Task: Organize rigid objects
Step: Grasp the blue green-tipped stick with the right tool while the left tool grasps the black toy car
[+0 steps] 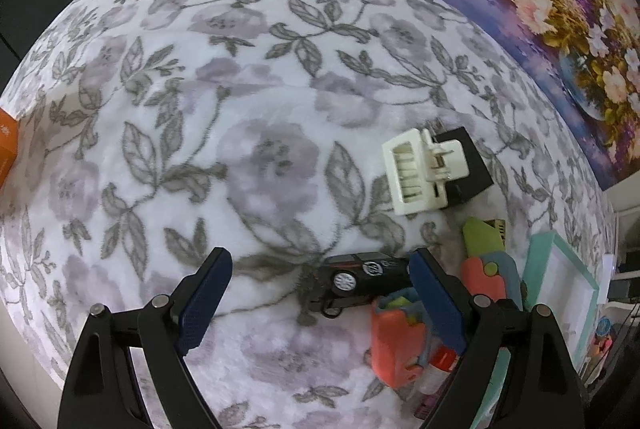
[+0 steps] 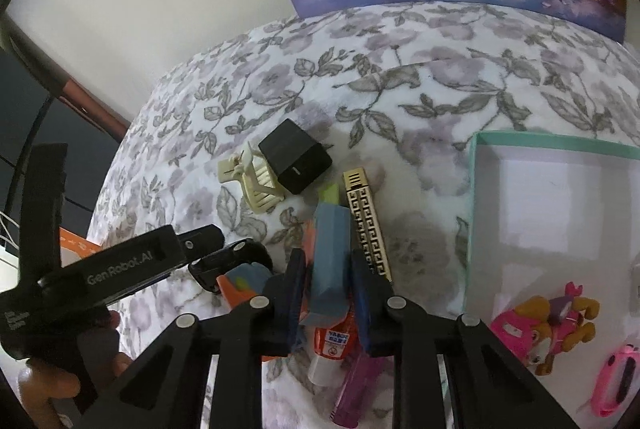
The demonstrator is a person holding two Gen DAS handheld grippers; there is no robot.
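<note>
Car (image 1: 356, 279): on the bed, just ahead-right of left tool (image 1: 320, 303), which gapes wide, empty.
Block (image 2: 330, 257): blue, long axis running away, gripped between right tool (image 2: 330, 303) pads.
Box (image 2: 474, 197): right of pile.

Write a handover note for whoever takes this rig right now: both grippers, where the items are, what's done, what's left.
Left gripper: open, empty, low over the blanket beside the black toy car.
Right gripper: jaws on either side of the blue block; grip not confirmed.
Done: pink toy puppy and pink band-like item lie in the teal-rimmed box.
Left on the blanket: cream hair claw, black cube, gold-patterned bar, toy car, glue tube, purple lighter, orange pieces.
</note>
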